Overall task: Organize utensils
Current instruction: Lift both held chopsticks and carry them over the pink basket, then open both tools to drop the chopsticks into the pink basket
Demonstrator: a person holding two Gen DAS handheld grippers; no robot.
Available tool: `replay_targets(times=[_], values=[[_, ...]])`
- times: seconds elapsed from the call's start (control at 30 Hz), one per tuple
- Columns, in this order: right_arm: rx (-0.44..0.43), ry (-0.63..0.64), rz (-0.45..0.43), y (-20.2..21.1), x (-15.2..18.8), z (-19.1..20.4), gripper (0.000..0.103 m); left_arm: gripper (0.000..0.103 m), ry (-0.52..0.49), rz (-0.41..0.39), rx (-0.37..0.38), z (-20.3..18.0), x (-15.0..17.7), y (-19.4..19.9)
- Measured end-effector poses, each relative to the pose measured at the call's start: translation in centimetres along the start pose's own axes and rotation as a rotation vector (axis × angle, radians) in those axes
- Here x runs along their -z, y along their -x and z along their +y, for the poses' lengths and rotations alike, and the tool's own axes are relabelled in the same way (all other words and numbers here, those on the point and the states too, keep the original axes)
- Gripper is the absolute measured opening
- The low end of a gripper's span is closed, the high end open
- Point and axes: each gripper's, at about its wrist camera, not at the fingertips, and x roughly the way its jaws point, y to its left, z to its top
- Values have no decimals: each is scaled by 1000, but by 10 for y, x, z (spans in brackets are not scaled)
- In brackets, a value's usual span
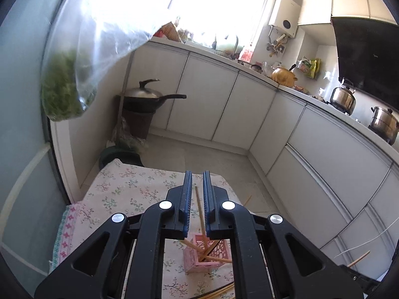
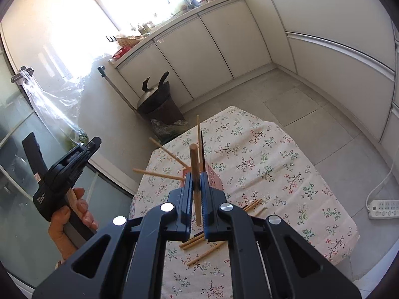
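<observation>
Clamped between the blue pads of the right gripper (image 2: 197, 186) stands a single wooden chopstick (image 2: 195, 174), nearly upright, its thick end up and its lower tip showing below the pads. Just beyond it on the floral tablecloth (image 2: 274, 164) sits the pink holder (image 2: 214, 177), already bristling with sticks that lean out at several angles. The step in hand looks like dropping this stick into the holder — it would go best if the tip is carried over the open mouth, kept close to vertical, and lowered past the leaning sticks before the pads let go. Loose chopsticks (image 2: 251, 205) still lie on the cloth near the gripper. The left gripper (image 1: 197, 194) hovers higher, its jaws narrowly apart and holding nothing; the stick seen between them rises from the pink holder (image 1: 204, 254) below. Much is hidden: the holder's mouth is largely screened by the right gripper's own fingers, so free room inside cannot be judged — and window glare washes out the far counter.
</observation>
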Motion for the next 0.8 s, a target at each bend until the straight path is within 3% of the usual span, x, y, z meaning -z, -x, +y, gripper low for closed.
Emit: replay_targets(times=[0.3,0.5,0.63,0.8], values=[[-40,-36,-27,5,-11,11,7,15,32,34,-22,18,1,3],[-29,-32,-107,-2,-47,32,7,17,71,57,-20,28,-1,-1],[13,-23,-160,-28,-68,44,7,17,61,64,-22,27,-1,-5],[58,-7,-144,-75,-70,48,7,19,56,90,-10,25,1,-15]])
